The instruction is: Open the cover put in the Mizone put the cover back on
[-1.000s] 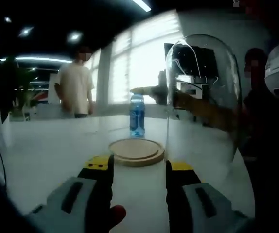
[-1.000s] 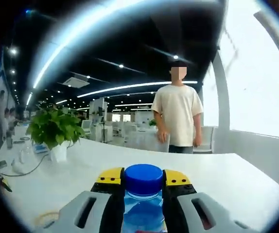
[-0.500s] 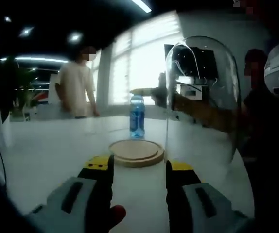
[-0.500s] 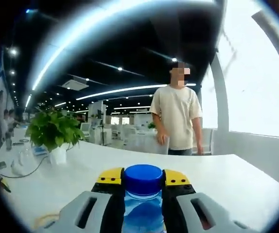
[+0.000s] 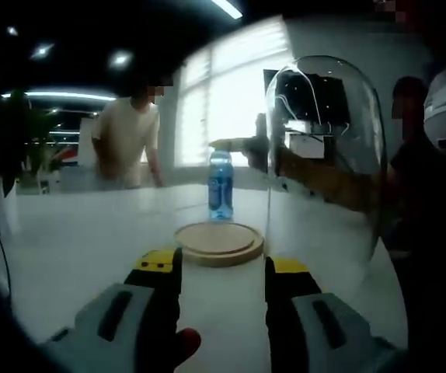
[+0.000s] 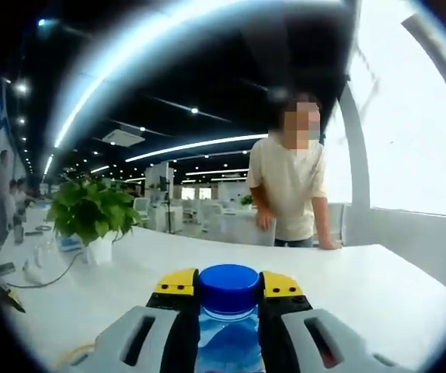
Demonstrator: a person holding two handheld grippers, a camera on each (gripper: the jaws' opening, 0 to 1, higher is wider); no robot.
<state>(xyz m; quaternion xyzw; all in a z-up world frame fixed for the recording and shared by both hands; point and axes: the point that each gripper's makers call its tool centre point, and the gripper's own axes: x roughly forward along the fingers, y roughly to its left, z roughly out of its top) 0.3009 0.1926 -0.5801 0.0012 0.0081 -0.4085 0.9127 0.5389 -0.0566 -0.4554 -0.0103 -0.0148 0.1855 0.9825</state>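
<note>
Now mid-task: cover is off, bottle not yet on the base.

Left gripper view, left to right: person [image 5: 128, 136] standing at the far side of the bench [image 5: 67, 241]. Left hand-held gripper [image 5: 221, 268] low in the middle, jaws apart with nothing between them, released. Just past its tips lies the wood base [image 5: 218, 242], bare. Beyond the base the bottle [image 5: 221, 185] hangs upright above the bench, held near its cap by the right hand-held gripper [image 5: 246, 148] coming in from the right. Glass cover [image 5: 324, 155] at right, upright, off the base; what supports it I cannot tell.

Right gripper view, left to right: plant [image 6: 91, 214] on the far left of the bench [image 6: 363, 287], person [image 6: 293, 183] leaning on the far edge. Right hand-held gripper [image 6: 228, 289] clenched on the bottle's neck, blue cap [image 6: 228, 281] between the yellow tips.

Step in hand: carrying the bottle to the base. Next move, as I judge it: bring the bottle nearer, centre it over the base, lower it upright, release. Then the cover goes back over without knocking the bottle.
</note>
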